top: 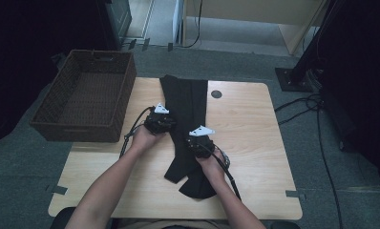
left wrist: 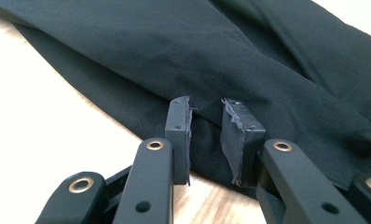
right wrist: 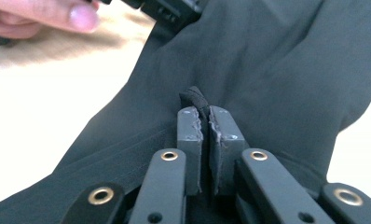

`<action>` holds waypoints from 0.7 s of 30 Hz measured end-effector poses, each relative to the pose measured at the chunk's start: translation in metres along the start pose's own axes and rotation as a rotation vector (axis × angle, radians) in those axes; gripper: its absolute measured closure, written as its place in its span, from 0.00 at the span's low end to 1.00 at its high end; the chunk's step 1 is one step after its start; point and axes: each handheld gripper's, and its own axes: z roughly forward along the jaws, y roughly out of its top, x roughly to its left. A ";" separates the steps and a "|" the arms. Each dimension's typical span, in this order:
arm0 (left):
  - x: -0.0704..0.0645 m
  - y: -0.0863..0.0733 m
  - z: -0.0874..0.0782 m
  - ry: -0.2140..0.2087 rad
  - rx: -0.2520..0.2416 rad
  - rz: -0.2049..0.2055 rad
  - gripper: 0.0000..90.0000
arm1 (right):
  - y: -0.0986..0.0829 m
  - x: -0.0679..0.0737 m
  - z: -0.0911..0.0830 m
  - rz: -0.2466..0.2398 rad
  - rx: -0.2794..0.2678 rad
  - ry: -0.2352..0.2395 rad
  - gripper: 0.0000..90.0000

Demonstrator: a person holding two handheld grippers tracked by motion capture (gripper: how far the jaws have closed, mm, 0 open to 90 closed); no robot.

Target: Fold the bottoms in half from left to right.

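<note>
I judge a fold in hand: my right gripper (right wrist: 205, 116) is clamped on a pinch of the black trousers (top: 188, 102) lying from the table's (top: 255, 143) far edge toward its near edge, while my left gripper (left wrist: 207, 112), jaws parted, apparently empty, must next close on the trousers' left edge.

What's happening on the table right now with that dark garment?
A person works a black garment lying lengthwise on the wooden table. The right gripper is shut, pinching a small fold of the fabric. The left gripper is open, its jaws at the garment's edge with nothing clamped. A brown wicker basket sits at the table's left, nothing visible in it.
</note>
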 end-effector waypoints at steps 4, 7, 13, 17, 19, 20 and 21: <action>0.006 0.001 0.000 0.009 -0.007 -0.027 0.81 | -0.007 0.002 -0.035 0.001 -0.053 0.030 0.96; 0.009 0.002 0.000 0.020 0.000 -0.032 0.81 | -0.016 0.000 -0.058 0.021 -0.082 0.041 0.96; 0.013 0.004 -0.002 0.042 0.027 -0.023 0.81 | -0.049 0.003 -0.096 0.043 -0.071 0.049 0.96; 0.018 0.004 -0.004 0.048 0.032 -0.035 0.80 | -0.072 -0.005 -0.109 0.085 -0.015 0.021 0.95; 0.020 0.003 -0.004 0.037 0.023 -0.060 0.80 | -0.078 -0.010 -0.115 0.110 -0.011 0.007 0.90; 0.020 0.003 -0.004 0.035 0.023 -0.063 0.80 | -0.078 -0.013 -0.118 0.116 -0.018 0.005 0.86; 0.020 0.003 -0.004 0.035 0.022 -0.065 0.80 | -0.078 -0.014 -0.120 0.116 -0.031 0.016 0.83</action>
